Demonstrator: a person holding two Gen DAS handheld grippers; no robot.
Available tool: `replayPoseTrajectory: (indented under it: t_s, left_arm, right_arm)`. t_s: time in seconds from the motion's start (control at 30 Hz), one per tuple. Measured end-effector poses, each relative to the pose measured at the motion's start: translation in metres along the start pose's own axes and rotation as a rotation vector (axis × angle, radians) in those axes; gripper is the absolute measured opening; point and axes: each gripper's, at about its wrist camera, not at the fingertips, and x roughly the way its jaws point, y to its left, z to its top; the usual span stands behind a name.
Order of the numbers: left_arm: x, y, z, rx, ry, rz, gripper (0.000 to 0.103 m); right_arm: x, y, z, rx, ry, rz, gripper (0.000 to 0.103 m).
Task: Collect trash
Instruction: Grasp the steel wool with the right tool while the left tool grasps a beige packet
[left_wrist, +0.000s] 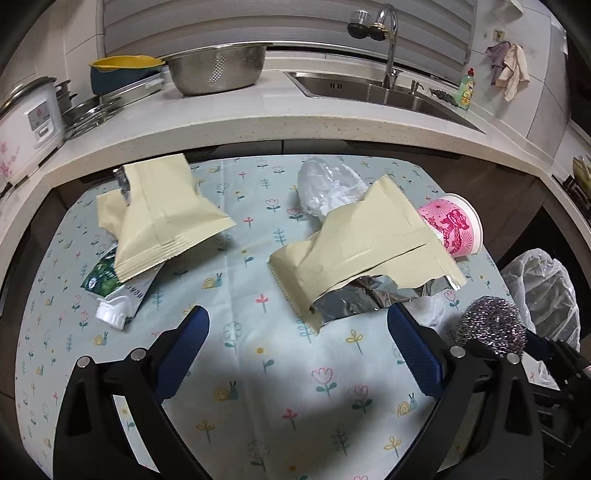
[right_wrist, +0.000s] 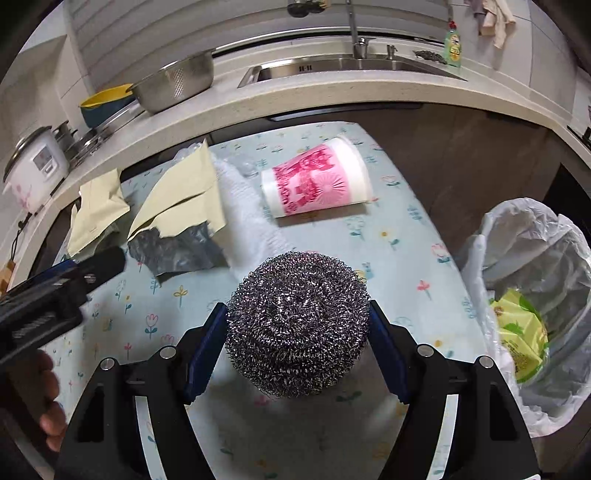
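Note:
My right gripper is shut on a steel wool scourer, its blue pads against both sides, just above the flowered tablecloth. My left gripper stands open and holds nothing, low over the cloth, close in front of a torn beige foil-lined packet. A second beige packet lies at the left on a green pouch with a white cap. Crumpled clear plastic and a pink-and-white paper cup on its side lie further back.
A bin lined with a clear bag stands off the table's right edge, with yellow-green packaging inside. Behind the table runs a counter with a sink, a steel colander and a rice cooker.

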Motion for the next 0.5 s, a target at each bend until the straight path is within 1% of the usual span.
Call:
replayPoseTrajectory:
  t_s: [0.13, 0.2, 0.23, 0.3, 0.33, 0.4, 0.43, 0.47, 0.5]
  left_arm:
    - [0.019, -0.013, 0.003, 0.041, -0.008, 0.014, 0.091]
    - [0.026, -0.016, 0.005, 0.052, -0.009, 0.012, 0.083]
    - [0.030, -0.017, 0.006, 0.056, -0.006, 0.012, 0.081]
    - [0.035, -0.018, 0.009, 0.057, 0.001, 0.013, 0.066]
    - [0.038, -0.017, 0.010, 0.052, 0.008, 0.009, 0.062]
    - [0.040, -0.017, 0.011, 0.042, 0.016, -0.003, 0.039]
    - [0.040, -0.017, 0.012, 0.038, 0.020, -0.006, 0.033]
    - [0.040, -0.017, 0.012, 0.037, 0.024, -0.007, 0.019]
    - [0.038, -0.016, 0.012, 0.034, 0.023, -0.009, 0.012]
  right_arm:
    - [-0.002, -0.006, 0.003, -0.006, -0.006, -0.012, 0.071]
    - [-0.001, -0.008, 0.003, -0.007, -0.005, -0.015, 0.071]
    - [0.000, -0.009, 0.004, -0.006, -0.003, -0.015, 0.071]
    - [0.001, -0.012, 0.003, -0.004, -0.001, -0.015, 0.071]
    - [0.002, -0.013, 0.003, -0.003, 0.000, -0.014, 0.071]
    - [0.003, -0.015, 0.002, 0.000, 0.001, -0.012, 0.071]
    - [0.003, -0.016, 0.002, 0.001, 0.002, -0.011, 0.071]
    - [0.003, -0.017, 0.002, 0.002, 0.001, -0.010, 0.071]
    - [0.002, -0.017, 0.002, 0.004, -0.001, -0.008, 0.071]
